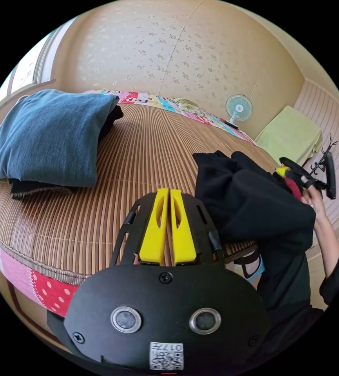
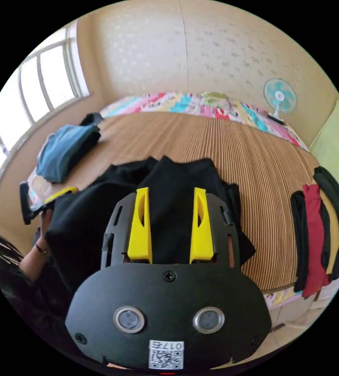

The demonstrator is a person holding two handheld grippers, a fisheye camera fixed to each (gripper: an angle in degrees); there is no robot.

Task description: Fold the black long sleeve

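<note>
Left hand-held gripper [image 1: 168, 192] pressed together, empty; right hand-held gripper [image 2: 171, 192] spread above the black long sleeve [image 2: 177, 184] (no legible writing).

folded blue garment [image 1: 48, 135], fan [image 1: 238, 107], bamboo mat [image 1: 145, 156]

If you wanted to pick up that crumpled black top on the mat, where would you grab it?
Probably at the far edge of the black long sleeve, where two corners poke out flat on the bamboo mat. The open right gripper hovers over its middle, so it could reach forward and pinch there; the near side hangs off the bed in a bunched heap.
</note>
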